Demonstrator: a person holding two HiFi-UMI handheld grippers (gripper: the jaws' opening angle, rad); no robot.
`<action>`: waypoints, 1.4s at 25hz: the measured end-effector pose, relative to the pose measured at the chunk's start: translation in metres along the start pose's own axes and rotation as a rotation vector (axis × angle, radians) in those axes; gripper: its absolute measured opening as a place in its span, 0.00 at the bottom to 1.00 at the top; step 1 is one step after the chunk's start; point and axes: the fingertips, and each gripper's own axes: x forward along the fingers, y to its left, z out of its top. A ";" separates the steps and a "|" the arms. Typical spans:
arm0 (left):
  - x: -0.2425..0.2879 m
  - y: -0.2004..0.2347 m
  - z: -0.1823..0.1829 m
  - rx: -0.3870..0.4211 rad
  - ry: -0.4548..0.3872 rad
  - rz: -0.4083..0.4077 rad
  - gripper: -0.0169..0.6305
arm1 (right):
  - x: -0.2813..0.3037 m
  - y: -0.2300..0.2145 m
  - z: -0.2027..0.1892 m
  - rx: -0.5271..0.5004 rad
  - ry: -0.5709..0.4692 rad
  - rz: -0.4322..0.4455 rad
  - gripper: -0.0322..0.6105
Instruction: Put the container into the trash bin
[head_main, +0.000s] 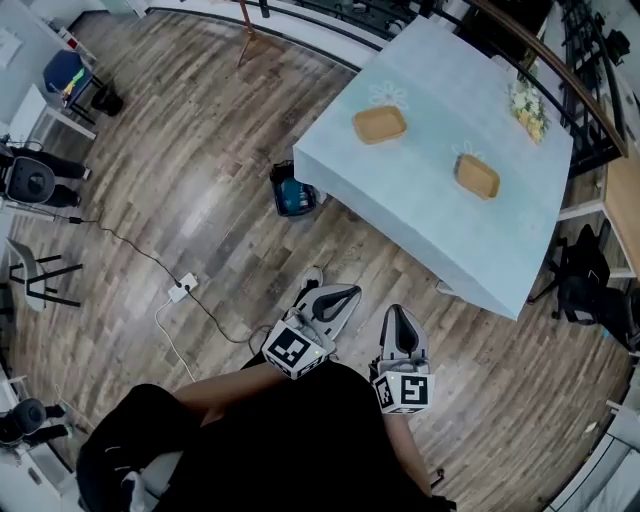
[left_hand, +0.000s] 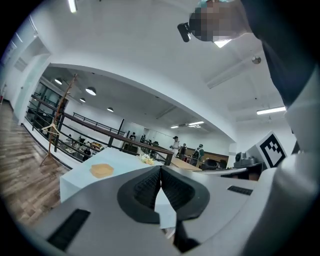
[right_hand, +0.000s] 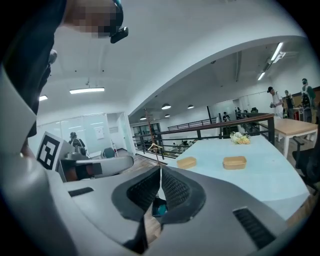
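Two tan containers lie on the pale blue table (head_main: 430, 210): one (head_main: 379, 124) on its far left, one (head_main: 477, 176) nearer its right. A dark trash bin with a blue inside (head_main: 295, 190) stands on the floor by the table's left corner. Both grippers hang low in front of the person, short of the table's near edge. My left gripper (head_main: 345, 293) is shut and empty, as is my right gripper (head_main: 398, 313). In the left gripper view the shut gripper (left_hand: 160, 172) points at the table and one container (left_hand: 101, 170). The right gripper (right_hand: 160, 175) faces both containers (right_hand: 186, 162) (right_hand: 234, 162), the bin (right_hand: 159, 206) showing below its tips.
A bunch of flowers (head_main: 528, 105) sits at the table's far right. A cable and power strip (head_main: 180, 292) run over the wooden floor at left. A black chair (head_main: 590, 290) stands right of the table, a railing (head_main: 560, 60) behind it. People stand far off (left_hand: 175, 146).
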 end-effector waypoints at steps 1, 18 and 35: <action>0.007 0.016 0.006 -0.007 0.004 0.007 0.05 | 0.018 -0.001 0.008 0.005 0.000 0.017 0.11; 0.056 0.204 0.093 -0.023 -0.048 0.045 0.05 | 0.225 -0.032 0.050 0.076 0.037 -0.090 0.11; 0.142 0.289 0.105 -0.007 0.005 0.115 0.05 | 0.337 -0.094 0.082 0.052 0.074 -0.003 0.11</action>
